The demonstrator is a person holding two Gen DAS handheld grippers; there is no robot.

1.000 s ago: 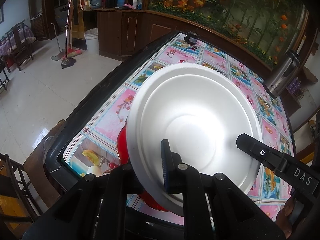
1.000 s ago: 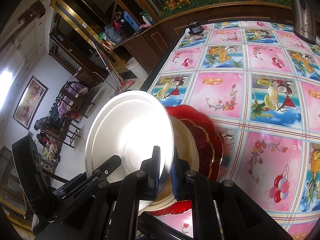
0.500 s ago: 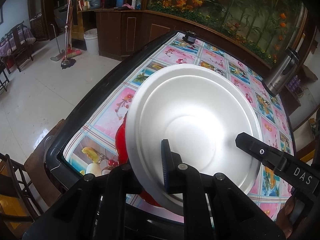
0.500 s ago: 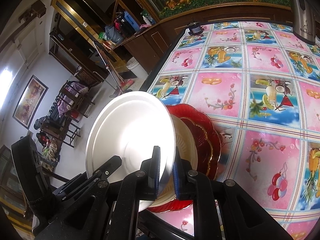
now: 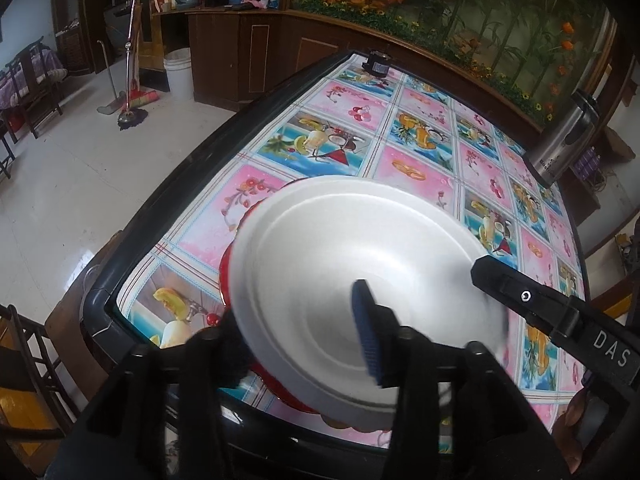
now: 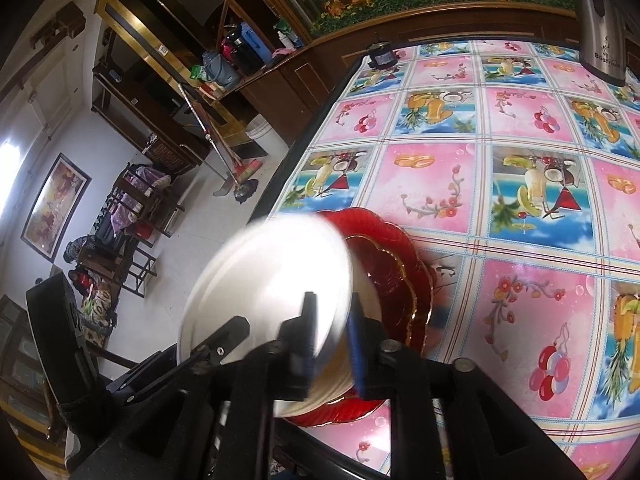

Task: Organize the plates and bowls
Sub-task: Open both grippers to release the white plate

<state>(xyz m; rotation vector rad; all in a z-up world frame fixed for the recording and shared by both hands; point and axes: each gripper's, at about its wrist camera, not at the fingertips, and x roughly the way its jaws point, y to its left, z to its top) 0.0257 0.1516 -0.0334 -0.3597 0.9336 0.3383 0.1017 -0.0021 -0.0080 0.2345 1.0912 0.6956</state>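
Observation:
A white plate (image 5: 332,280) lies tilted and motion-blurred over a stack of red scalloped plates (image 6: 394,268) with a cream plate (image 6: 334,384) in it, at the table's near left corner. The jaws of my left gripper (image 5: 296,312) are opening. Its fingers stand wide apart on either side of the plate's near rim, and the blue pad (image 5: 368,336) is off the surface. My right gripper (image 6: 331,300) is opening too. The white plate's (image 6: 272,292) rim sits in the gap between its pads without being pressed. One right finger (image 5: 520,292) reaches over the plate's right edge.
The table wears a pink and blue fruit-print cloth (image 5: 420,160) with a dark raised edge (image 5: 160,208). A steel flask (image 6: 600,20) stands at the far right. A small dark object (image 5: 376,64) sits at the far corner. A wooden chair (image 5: 24,360) is at the lower left.
Both grippers' jaws have spread apart from the white plate's rim. The plate has dropped from its steep tilt to lie flatter on the red stack, and is blurred now.

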